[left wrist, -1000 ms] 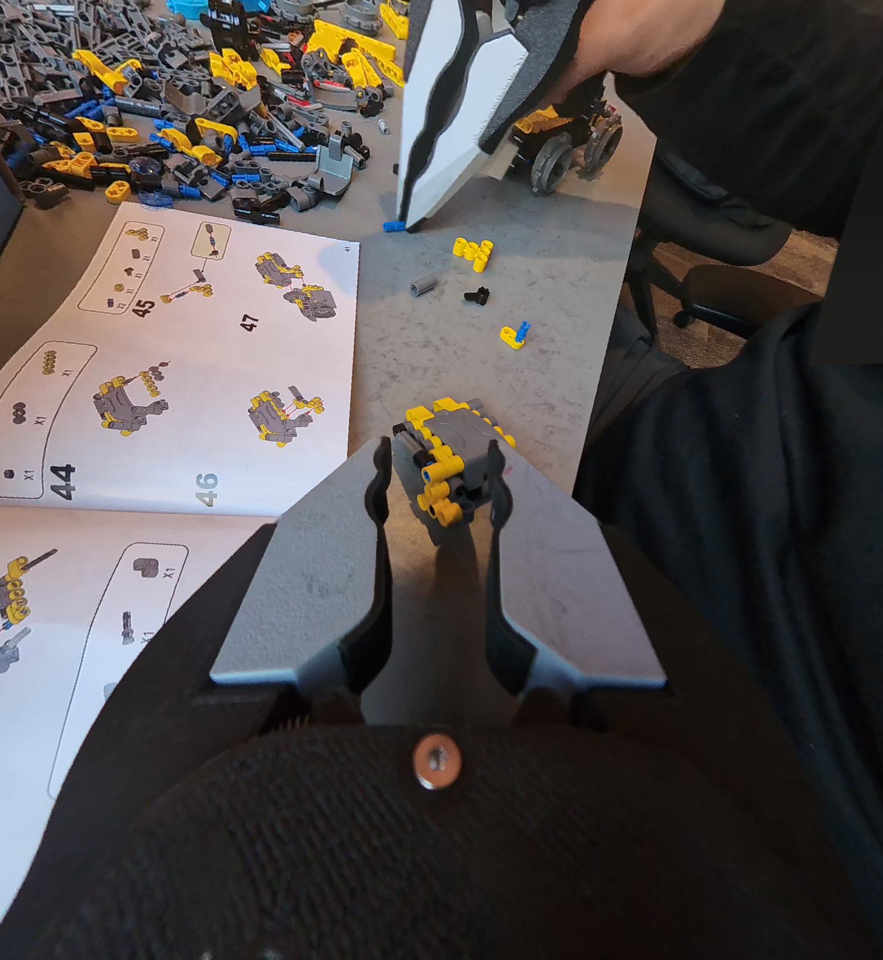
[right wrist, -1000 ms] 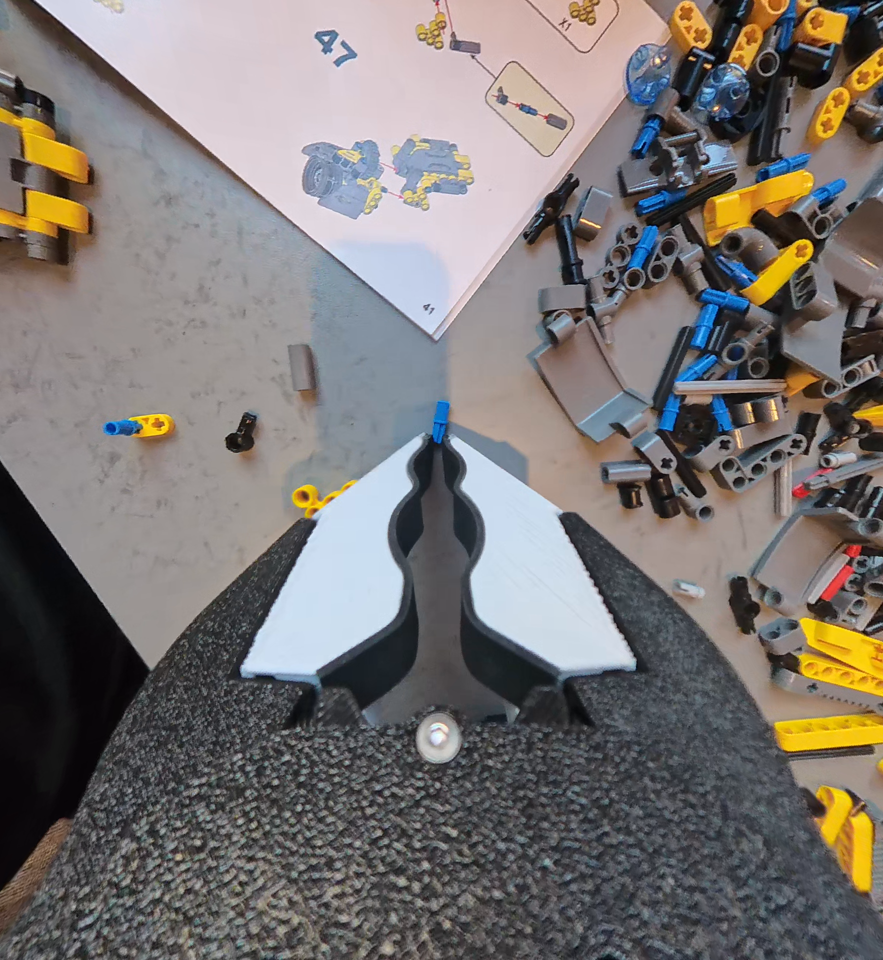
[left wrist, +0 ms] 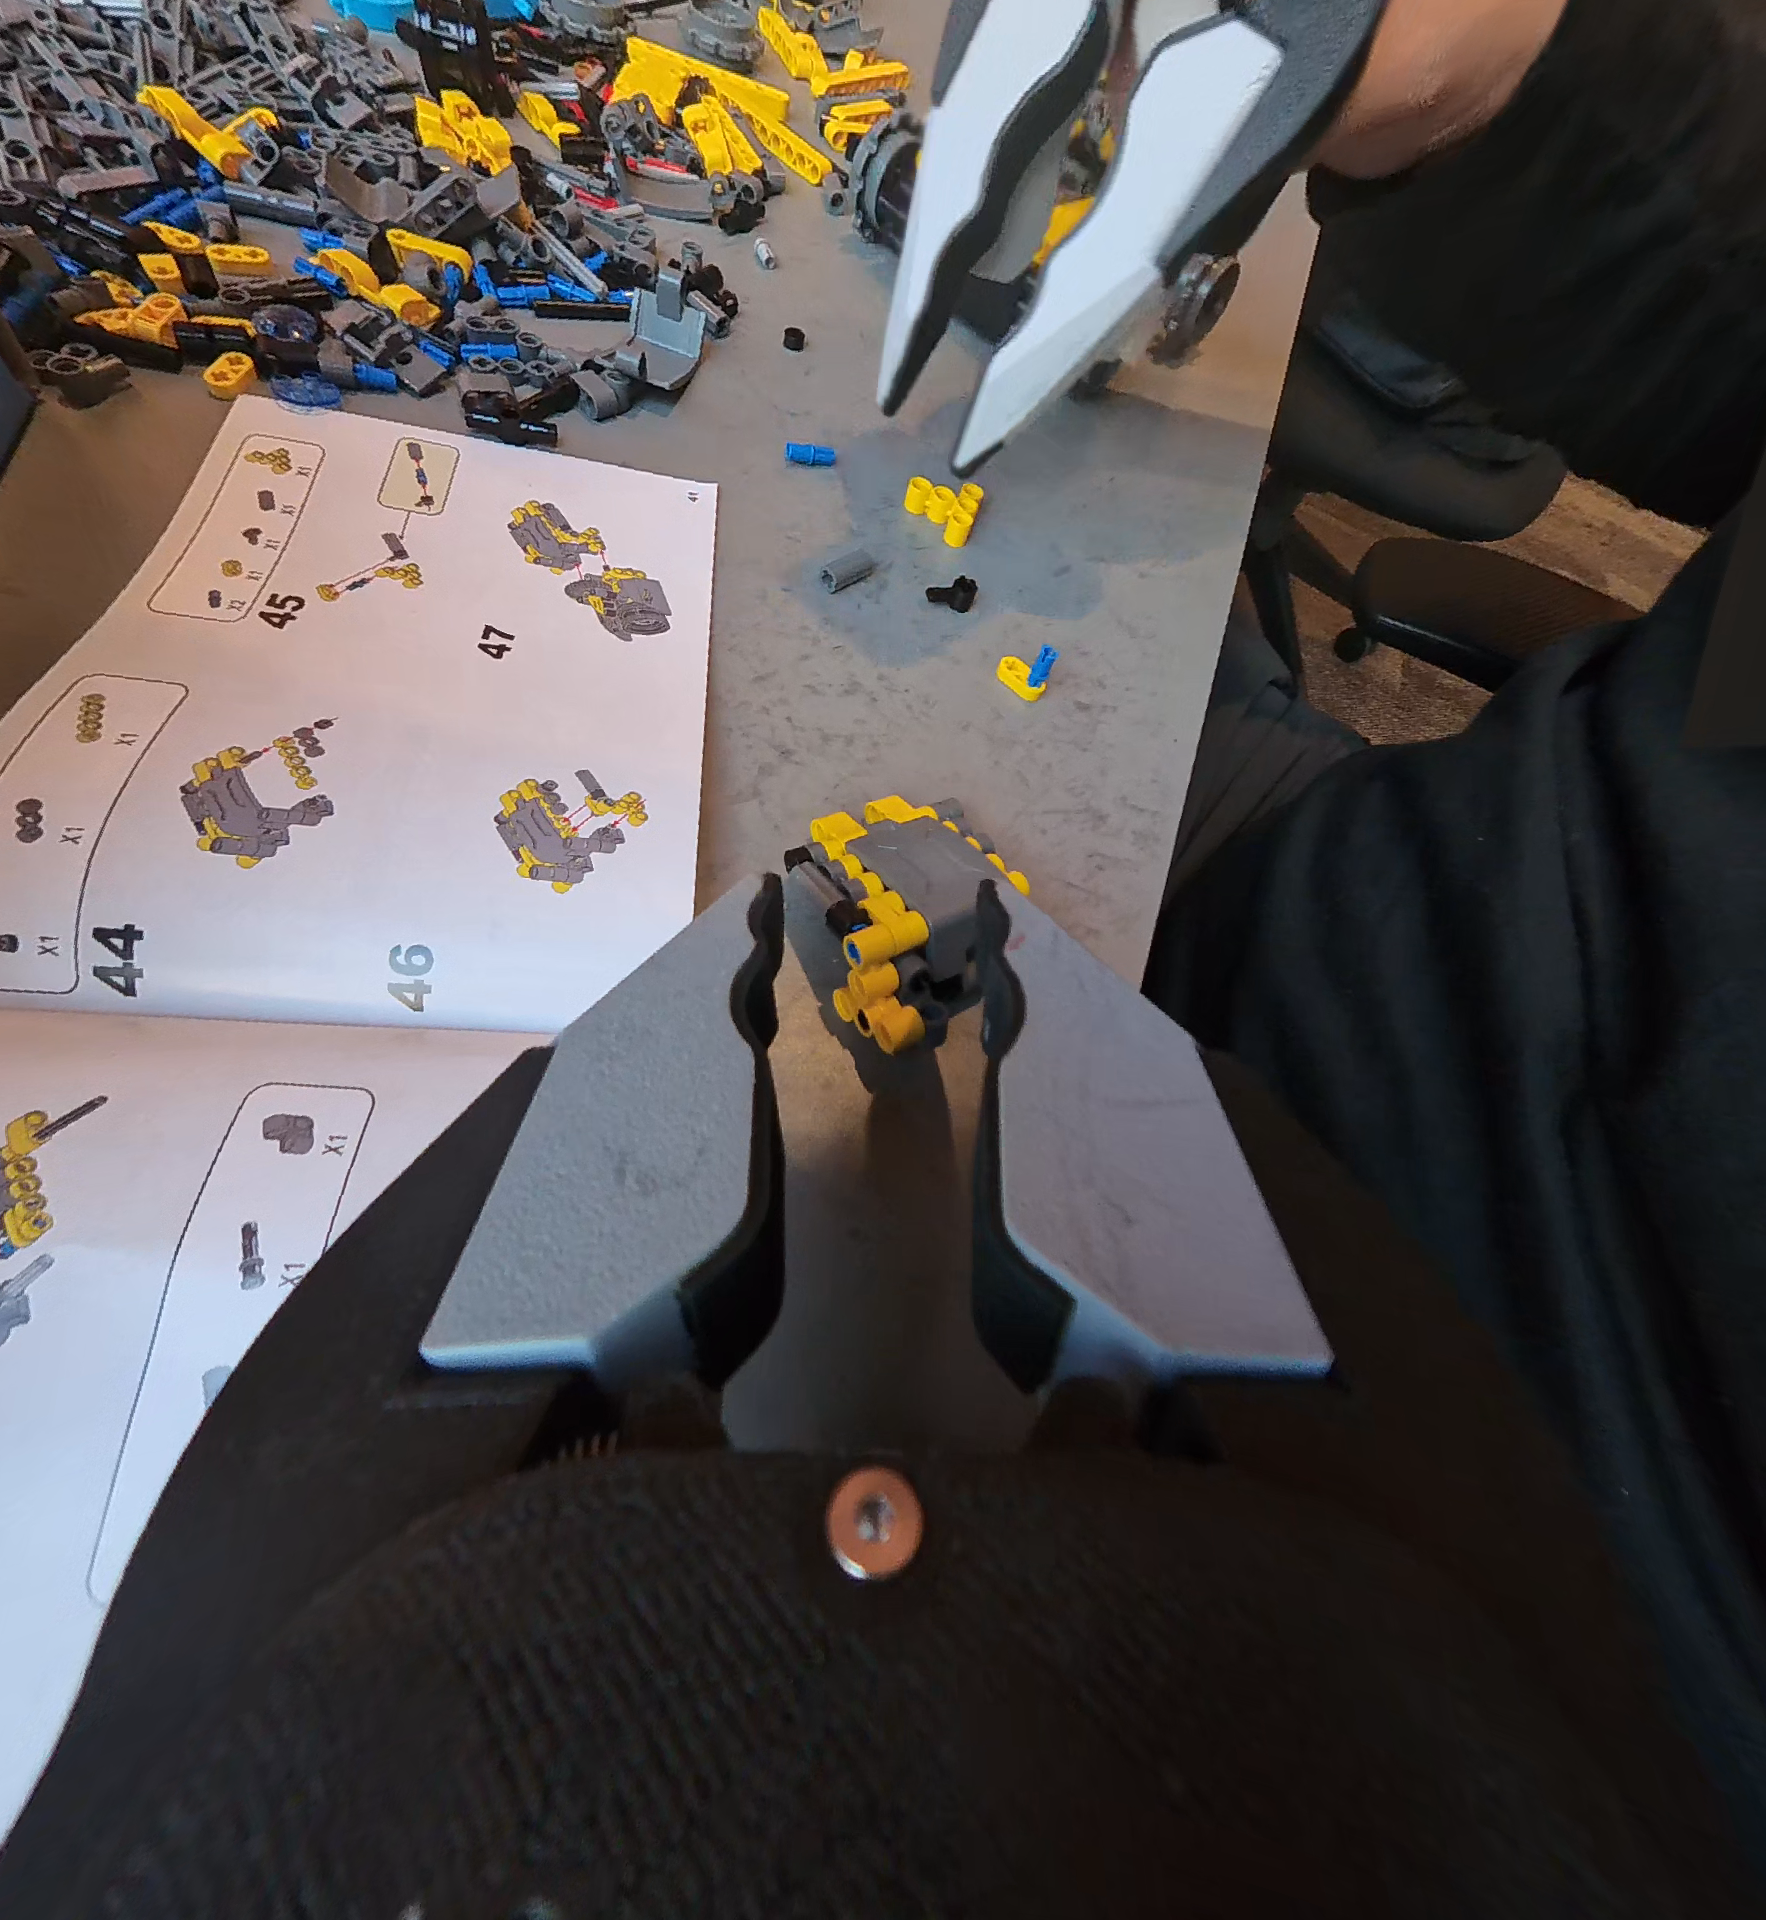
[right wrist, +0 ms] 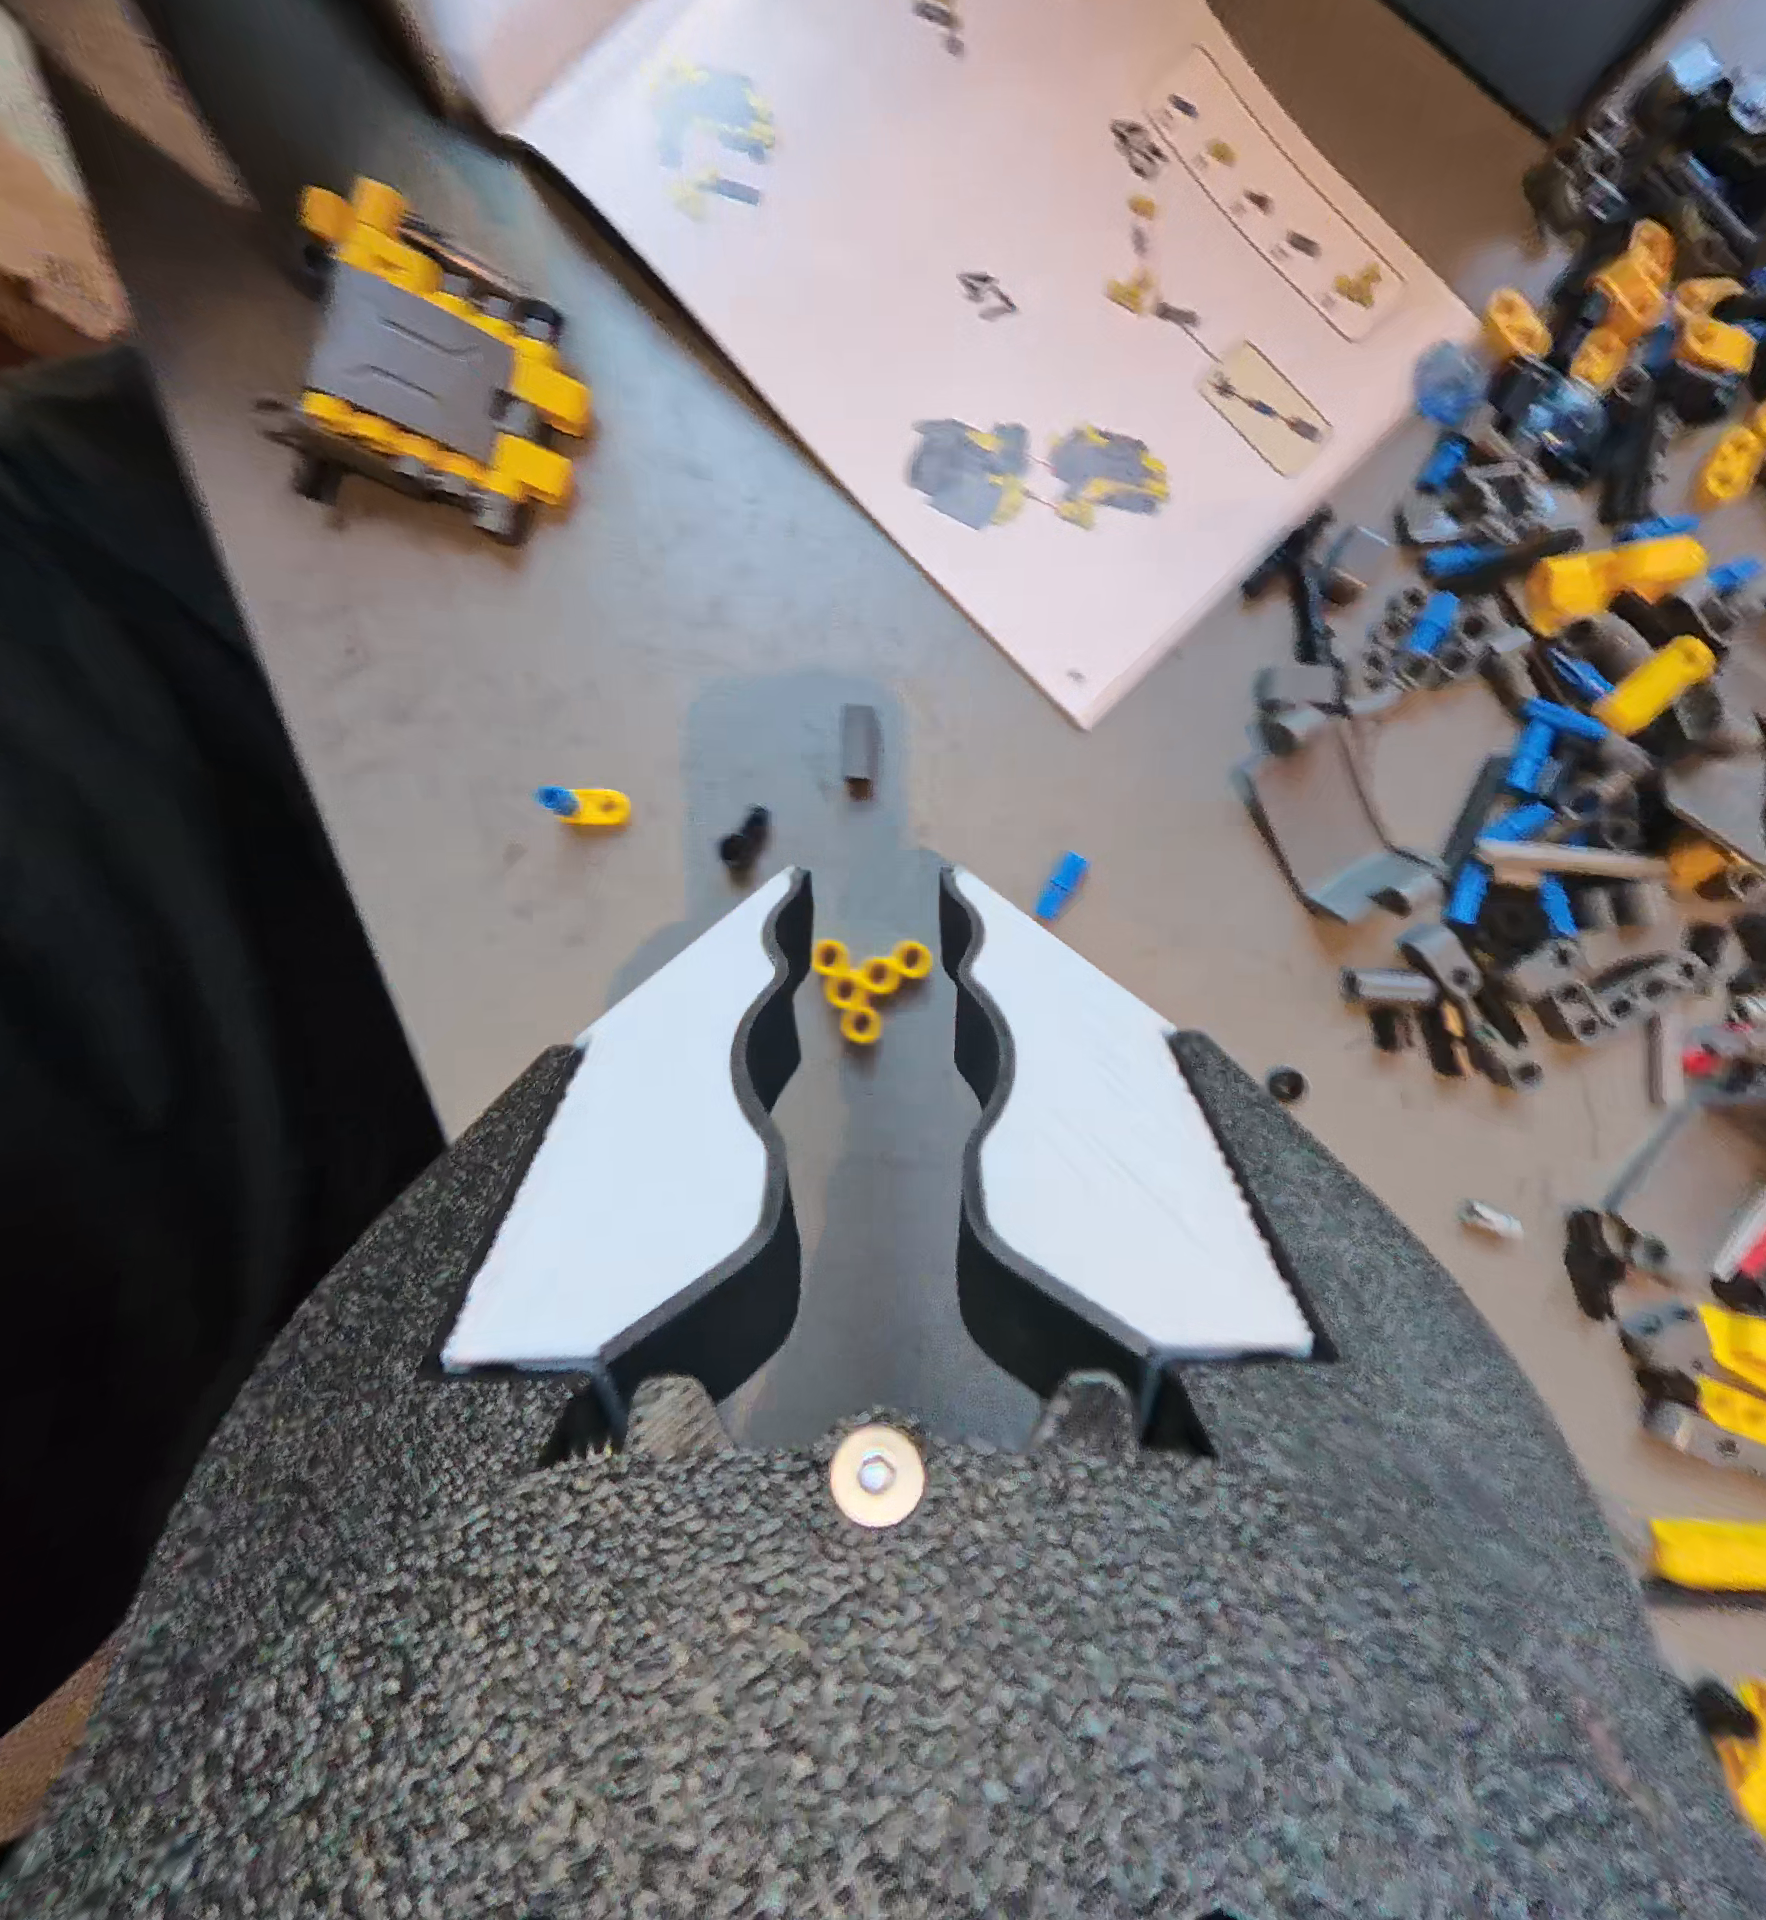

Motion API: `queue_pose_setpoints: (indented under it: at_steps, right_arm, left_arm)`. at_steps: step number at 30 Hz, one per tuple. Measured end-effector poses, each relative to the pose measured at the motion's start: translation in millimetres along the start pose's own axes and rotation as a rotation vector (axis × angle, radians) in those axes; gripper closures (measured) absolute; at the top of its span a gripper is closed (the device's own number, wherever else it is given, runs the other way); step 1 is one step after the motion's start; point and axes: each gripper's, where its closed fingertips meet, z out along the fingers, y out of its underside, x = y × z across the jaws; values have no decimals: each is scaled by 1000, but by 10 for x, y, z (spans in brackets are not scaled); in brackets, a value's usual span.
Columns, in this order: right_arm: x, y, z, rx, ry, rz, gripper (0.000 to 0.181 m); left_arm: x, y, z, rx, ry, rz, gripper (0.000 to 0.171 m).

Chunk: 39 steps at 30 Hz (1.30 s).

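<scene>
Building progress: one small grey-and-yellow plastic brick sub-assembly point(left wrist: 900, 925) is put together; many loose pieces are not yet used, so much seems left.
Left claw point(left wrist: 879, 909): narrow, its fingers close on either side of the sub-assembly; a firm clamp cannot be told. It sits near the worktop's point(left wrist: 1118, 790) front edge.
Right claw point(right wrist: 874, 883): wide, empty, hovering over a yellow T-shaped beam with round holes point(right wrist: 868, 982), apart from it.
Nearby: short blue ribbed pin point(right wrist: 1061, 886), small black pin point(right wrist: 744, 836), grey tube connector point(right wrist: 858, 750), yellow link with blue pin point(right wrist: 583, 805).
Surfaces: mottled matte grey worktop; smooth white open instruction booklet point(left wrist: 359, 748); glossy jumbled pile of grey, blue and yellow parts point(left wrist: 339, 229).
</scene>
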Motion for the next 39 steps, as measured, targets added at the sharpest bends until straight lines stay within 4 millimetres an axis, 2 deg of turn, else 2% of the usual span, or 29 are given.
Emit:
queue_pose_setpoints:
  at_steps: [5, 10, 13, 26, 30, 36, 39]
  right_arm:
    - [-425, -45, 82, 30, -108, -120, 162]
    - [-642, -9, 232, 18, -172, -132, 164]
    - [-641, 1, 306, 4, -148, -149, 166]
    - [-629, -220, 443, 69, -165, -150, 170]
    - [-597, -212, 386, 81, -161, -140, 164]
    - [-527, -145, 220, 116, -149, -112, 163]
    - [-544, -129, 204, 123, -155, -118, 163]
  left_arm:
    - [2, 5, 5, -5, 1, 1, 138]
    - [1, 0, 2, 0, 4, -3, 138]
    - [1, 1, 4, -1, 1, 1, 138]
    - [3, -6, -3, 5, 11, -9, 138]
    - [4, -8, -5, 6, 12, -9, 138]
    - [6, -7, -4, 6, 20, -15, 138]
    - [5, -1, 0, 1, 15, -11, 137]
